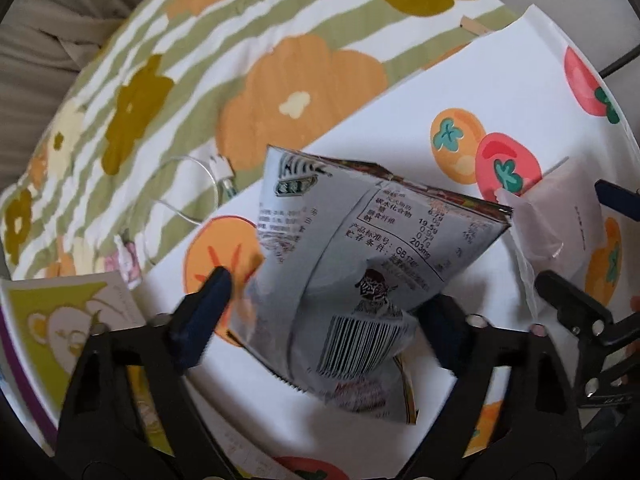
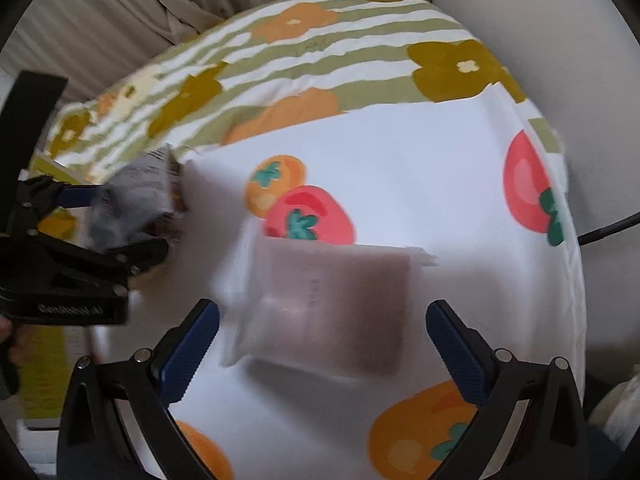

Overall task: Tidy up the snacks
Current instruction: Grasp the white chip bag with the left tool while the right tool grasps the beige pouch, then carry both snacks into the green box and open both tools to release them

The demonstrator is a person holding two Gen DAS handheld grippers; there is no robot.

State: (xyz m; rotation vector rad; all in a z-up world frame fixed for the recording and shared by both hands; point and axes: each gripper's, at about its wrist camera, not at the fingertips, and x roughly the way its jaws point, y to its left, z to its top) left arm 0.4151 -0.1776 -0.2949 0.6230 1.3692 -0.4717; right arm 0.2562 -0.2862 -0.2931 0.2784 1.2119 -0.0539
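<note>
Here, the left gripper (image 1: 324, 300) points steeply down, jaws clamping a crumpled silver snack packet (image 1: 352, 264); the right gripper (image 2: 322, 340), jaws released, hovers over a translucent packet (image 2: 332, 304).

Right claw (image 2: 322, 344) low in the frame, blue pads spread wide, nothing pressed between them. Just beyond the pads, blurred translucent snack packet (image 2: 332, 308) with dark contents, lying on a white cloth (image 2: 400, 152) printed with orange and red fruit. At the left edge, left claw (image 2: 120, 220) seen side-on, closing around a crumpled grey snack bag (image 2: 132, 200); whether its pads already press on that bag, too blurred to tell. Part of a hand (image 2: 10, 340) behind that claw. Farther back, green-and-white striped cover (image 2: 320, 48) with orange and olive flowers, then beige curtain (image 2: 100, 20). Thin dark cable (image 2: 608, 228) at the right edge.
</note>
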